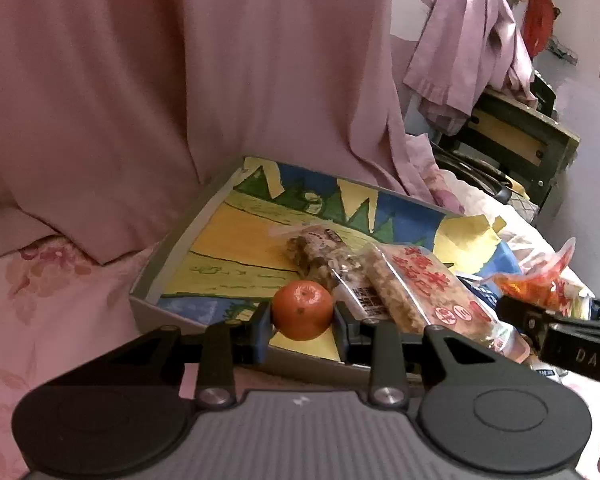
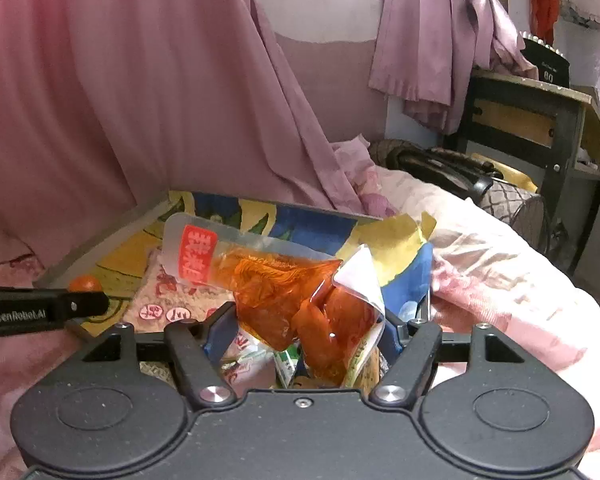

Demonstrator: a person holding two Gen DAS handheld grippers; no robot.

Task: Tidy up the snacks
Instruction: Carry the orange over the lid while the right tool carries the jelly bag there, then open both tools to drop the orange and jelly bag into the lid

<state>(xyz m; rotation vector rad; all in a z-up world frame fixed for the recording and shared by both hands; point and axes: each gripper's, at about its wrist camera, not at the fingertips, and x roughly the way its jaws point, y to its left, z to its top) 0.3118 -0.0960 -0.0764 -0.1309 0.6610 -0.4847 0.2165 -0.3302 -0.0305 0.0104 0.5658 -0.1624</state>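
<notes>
Bed (image 1: 60,300) – box (image 1: 172,248) | left tool (image 1: 302,316) clenches one tangerine (image 1: 302,310) | right tool (image 2: 308,328) clenches one orange packet (image 2: 284,288)

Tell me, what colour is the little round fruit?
Orange. The fruit shows best in the left wrist view.

White lettering "GenRobot.AI" stood on the black side of the left gripper (image 2: 85,303) where it entered the right wrist view; "DAS", cut off at the frame edge, stood on the black body of the right gripper (image 1: 548,312) in the left wrist view; the red Chinese characters on the rice-cracker packet (image 1: 432,288) and the white ones on the red label of the orange pouch (image 2: 284,280) were too blurred to read.
</notes>
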